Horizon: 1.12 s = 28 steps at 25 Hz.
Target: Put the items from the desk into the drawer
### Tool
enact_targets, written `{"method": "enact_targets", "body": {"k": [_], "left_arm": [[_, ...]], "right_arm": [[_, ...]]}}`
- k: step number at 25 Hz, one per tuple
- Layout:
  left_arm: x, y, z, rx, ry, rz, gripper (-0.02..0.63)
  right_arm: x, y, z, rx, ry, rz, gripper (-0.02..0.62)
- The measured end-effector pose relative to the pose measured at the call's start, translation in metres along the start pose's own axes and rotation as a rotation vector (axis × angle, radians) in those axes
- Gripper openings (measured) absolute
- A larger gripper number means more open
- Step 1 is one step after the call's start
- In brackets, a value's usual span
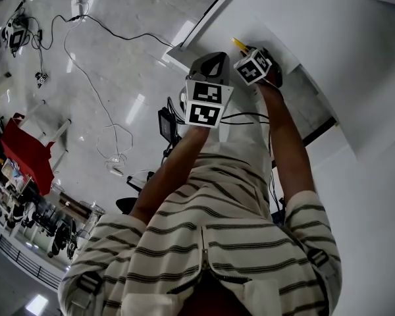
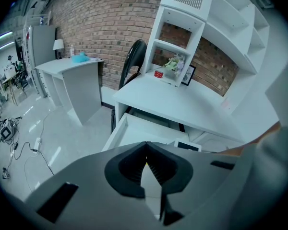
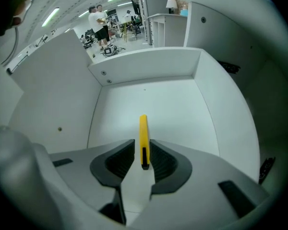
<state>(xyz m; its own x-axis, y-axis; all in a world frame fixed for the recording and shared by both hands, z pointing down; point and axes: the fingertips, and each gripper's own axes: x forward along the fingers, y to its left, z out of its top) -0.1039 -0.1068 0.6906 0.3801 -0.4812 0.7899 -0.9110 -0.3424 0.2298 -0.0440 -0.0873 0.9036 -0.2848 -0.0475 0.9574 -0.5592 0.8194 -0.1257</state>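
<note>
Brick wall (image 2: 110, 18) backs the white desk (image 2: 182, 104), and the drawer (image 2: 134, 133) under the desk's front edge is pulled wide open. The right gripper (image 3: 142, 142) is low inside that drawer. Its fingers (image 3: 129, 150) grip the rear end of a yellow cutter (image 3: 143, 128), which juts past them over the middle of the drawer floor and points at the far wall. Whether its tip touches the floor cannot be told. Holding it by the tail and lengthwise probably lets it be laid flat, with the fingers kept clear of the side walls. The left gripper (image 2: 146, 145) hangs just beside the right one, nearer the person, with its fingers pressed together on nothing. It likely waits there out of the way, since the cutter needs only one gripper. The step in hand looks like setting the cutter down, which would call for lowering it, parting the fingers and lifting straight up so they do not drag it along.
</note>
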Motion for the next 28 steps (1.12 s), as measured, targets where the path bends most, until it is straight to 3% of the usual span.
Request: {"method": "enact_targets", "body": {"k": [3, 5, 7, 14, 23, 28], "left_arm": [[-0.002, 0.003, 0.004, -0.004, -0.007, 0.010, 0.005], [-0.004, 0.001, 0.007, 0.001, -0.013, 0.011, 0.006], [-0.006, -0.002, 0.011, 0.009, -0.019, 0.008, 0.006], [-0.014, -0.008, 0.027, 0.036, -0.045, 0.007, 0.006], [-0.019, -0.020, 0.054, 0.064, -0.087, 0.006, 0.005], [-0.028, -0.029, 0.074, 0.096, -0.117, 0.002, 0.006]], "right_arm": [[-0.011, 0.000, 0.000, 0.034, -0.021, -0.020, 0.089], [-0.022, -0.001, 0.002, 0.074, -0.046, -0.038, 0.030], [-0.031, -0.004, 0.006, 0.106, -0.071, -0.054, 0.013], [-0.067, -0.007, 0.023, 0.260, -0.175, -0.047, 0.011], [-0.145, -0.016, 0.056, 0.488, -0.438, -0.069, 0.011], [-0.191, -0.026, 0.066, 0.554, -0.532, -0.092, 0.011]]}}
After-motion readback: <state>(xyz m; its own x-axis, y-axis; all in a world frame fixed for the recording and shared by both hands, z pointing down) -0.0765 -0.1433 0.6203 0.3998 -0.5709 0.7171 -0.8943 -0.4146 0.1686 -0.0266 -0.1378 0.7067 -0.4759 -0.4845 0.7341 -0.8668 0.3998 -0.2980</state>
